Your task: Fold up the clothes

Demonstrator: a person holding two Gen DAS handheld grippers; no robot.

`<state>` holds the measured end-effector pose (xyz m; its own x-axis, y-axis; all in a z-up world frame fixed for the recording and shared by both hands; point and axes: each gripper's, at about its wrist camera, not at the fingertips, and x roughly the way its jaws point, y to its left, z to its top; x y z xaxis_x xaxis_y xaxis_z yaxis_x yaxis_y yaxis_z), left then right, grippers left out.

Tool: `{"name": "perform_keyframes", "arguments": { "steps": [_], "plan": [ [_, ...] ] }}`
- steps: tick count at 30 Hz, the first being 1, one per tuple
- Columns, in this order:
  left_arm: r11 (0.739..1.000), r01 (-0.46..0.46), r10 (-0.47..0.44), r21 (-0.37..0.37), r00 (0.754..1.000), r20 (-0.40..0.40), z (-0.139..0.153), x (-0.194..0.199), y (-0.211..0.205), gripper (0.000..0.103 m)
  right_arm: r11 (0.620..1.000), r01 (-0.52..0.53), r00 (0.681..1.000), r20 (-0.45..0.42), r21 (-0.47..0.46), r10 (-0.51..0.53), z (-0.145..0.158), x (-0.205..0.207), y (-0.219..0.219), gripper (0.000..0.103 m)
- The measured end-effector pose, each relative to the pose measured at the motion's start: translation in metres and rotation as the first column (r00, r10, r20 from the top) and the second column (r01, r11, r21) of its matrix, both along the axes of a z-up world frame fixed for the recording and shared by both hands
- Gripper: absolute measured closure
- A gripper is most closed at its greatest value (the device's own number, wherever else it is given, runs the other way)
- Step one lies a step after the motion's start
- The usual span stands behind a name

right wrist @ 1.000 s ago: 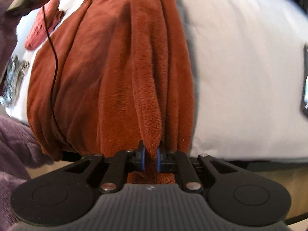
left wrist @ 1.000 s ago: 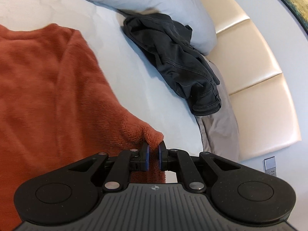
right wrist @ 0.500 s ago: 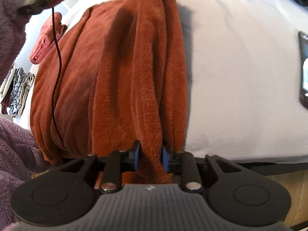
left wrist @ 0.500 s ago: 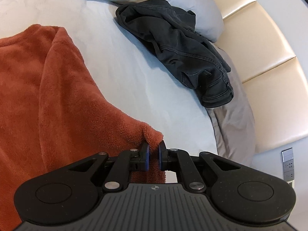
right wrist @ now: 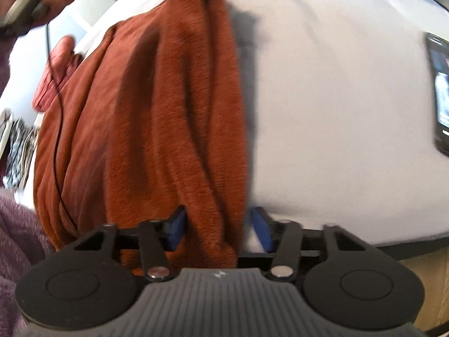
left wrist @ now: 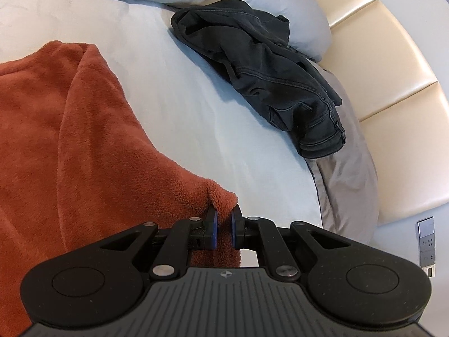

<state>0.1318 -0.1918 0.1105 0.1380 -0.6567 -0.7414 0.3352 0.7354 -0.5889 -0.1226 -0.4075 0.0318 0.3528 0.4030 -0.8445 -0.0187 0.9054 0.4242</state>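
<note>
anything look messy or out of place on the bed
Yes: dark jeans lie crumpled, unfolded, half on the grey pillow near the headboard. The rust fleece is just mid-fold.

Soft daylight, left view sharp — right view motion-blurred, fisheye-bent edges.

Rust fleece garment (left wrist: 84,140) spread on the bed (left wrist: 174,90)
A corner is pinched in the left tool (left wrist: 223,229); dark jeans (left wrist: 269,75) are crumpled beyond it.
</note>
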Motion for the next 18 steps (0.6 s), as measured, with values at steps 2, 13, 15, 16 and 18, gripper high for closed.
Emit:
{"name": "perform_keyframes", "arguments": {
  "steps": [2, 13, 15, 16, 18],
  "plan": [
    [1.0, -0.003, 0.003, 0.003, 1.0, 0.001, 0.001, -0.001, 0.001, 0.096, 1.0, -0.02, 1.0, -0.007, 0.004, 0.02, -0.002, 0.001, 0.006, 0.069],
    [0.996, -0.044, 0.041, -0.072, 0.998, -0.038, 0.012, 0.007, 0.024, 0.096, 0.996, -0.034, 0.997, 0.069, -0.079, 0.04, 0.051, -0.025, 0.014, 0.086],
    [0.995, -0.046, 0.043, -0.086, 0.998, -0.042, 0.015, 0.009, 0.033, 0.096, 0.986, -0.084, 0.988, 0.115, -0.142, 0.101, 0.068, -0.032, 0.031, 0.086],
    [0.995, -0.048, 0.045, -0.092, 0.998, -0.043, 0.016, 0.01, 0.037, 0.096, 0.978, -0.11, 0.981, 0.137, -0.177, 0.135, 0.076, -0.036, 0.04, 0.086],
    [0.993, -0.058, 0.053, -0.108, 0.997, -0.047, 0.019, 0.013, 0.051, 0.096, 0.949, -0.173, 0.959, 0.174, -0.263, 0.223, 0.088, -0.04, 0.065, 0.086]
  ]
}}
